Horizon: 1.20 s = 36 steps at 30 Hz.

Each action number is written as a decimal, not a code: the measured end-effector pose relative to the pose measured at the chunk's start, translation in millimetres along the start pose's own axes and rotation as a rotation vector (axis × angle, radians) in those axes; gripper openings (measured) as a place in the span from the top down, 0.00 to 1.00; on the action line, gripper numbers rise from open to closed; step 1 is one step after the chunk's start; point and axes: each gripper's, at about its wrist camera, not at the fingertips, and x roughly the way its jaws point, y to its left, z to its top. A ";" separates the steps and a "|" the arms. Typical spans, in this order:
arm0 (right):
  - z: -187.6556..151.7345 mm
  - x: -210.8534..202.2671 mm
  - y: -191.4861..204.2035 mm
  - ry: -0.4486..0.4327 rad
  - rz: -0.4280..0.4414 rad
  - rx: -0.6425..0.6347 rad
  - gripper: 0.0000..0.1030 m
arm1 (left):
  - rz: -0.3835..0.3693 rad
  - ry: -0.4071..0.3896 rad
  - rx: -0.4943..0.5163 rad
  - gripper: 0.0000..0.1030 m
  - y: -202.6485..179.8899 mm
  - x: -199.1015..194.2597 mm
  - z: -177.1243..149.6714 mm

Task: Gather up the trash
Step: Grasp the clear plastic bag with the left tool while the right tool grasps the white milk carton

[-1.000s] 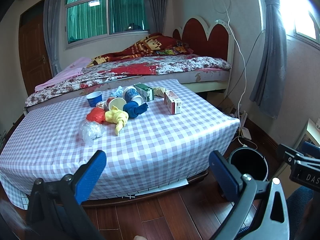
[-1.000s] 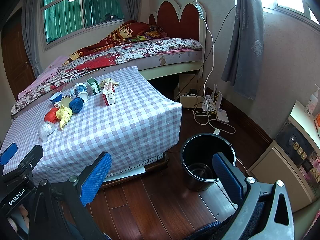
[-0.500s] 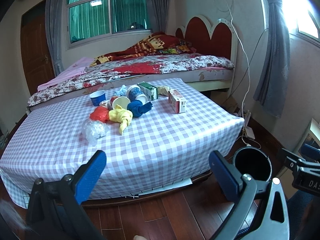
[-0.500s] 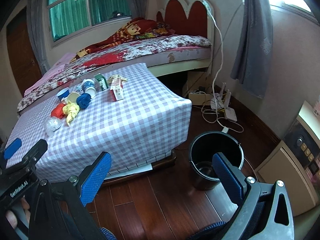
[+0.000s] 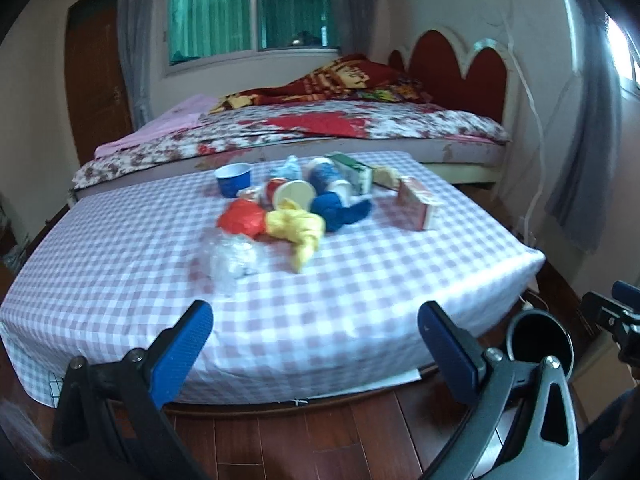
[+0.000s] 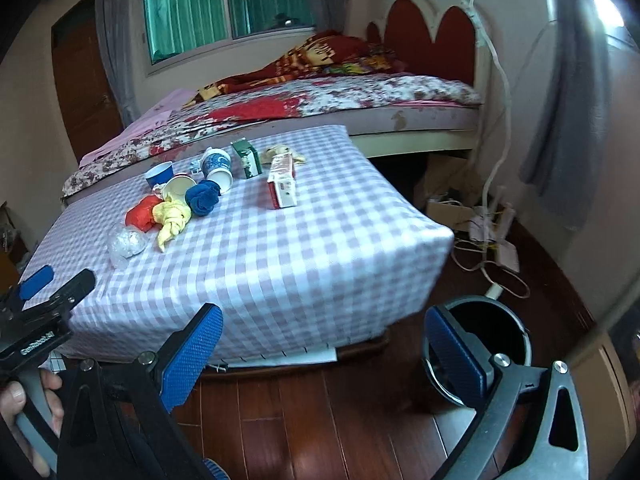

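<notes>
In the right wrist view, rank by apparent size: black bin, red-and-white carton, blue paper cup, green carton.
1. black bin, though it sits nearest the camera.
2. red-and-white carton.
3. green carton and blue paper cup look alike; unranked.

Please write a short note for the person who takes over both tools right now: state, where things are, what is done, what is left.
Left tool: open, holds nothing.
Right tool: open, holds nothing.
Trash pile lies on the checkered table, none of it gripped.
Black bucket stands on the floor by the table's right corner.
Done: nothing collected that I can see.
Left: move each piece into the bucket.
</notes>
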 end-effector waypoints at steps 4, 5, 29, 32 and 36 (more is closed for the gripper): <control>20.5 44.1 17.2 0.012 0.016 -0.059 0.01 | 0.041 0.020 -0.038 0.01 24.2 31.9 4.0; 24.7 49.9 20.5 0.013 0.021 -0.069 0.01 | 0.054 0.023 -0.050 0.01 29.4 39.5 4.4; 121.6 244.8 51.2 0.132 0.077 -0.086 0.29 | 0.142 0.124 -0.139 0.25 81.2 174.3 18.2; 123.2 254.4 47.8 0.147 0.076 -0.065 0.35 | 0.119 0.129 -0.133 0.44 81.4 177.2 19.5; 122.1 259.6 44.8 0.174 0.092 -0.045 0.63 | 0.113 0.116 -0.121 0.52 82.9 173.2 21.8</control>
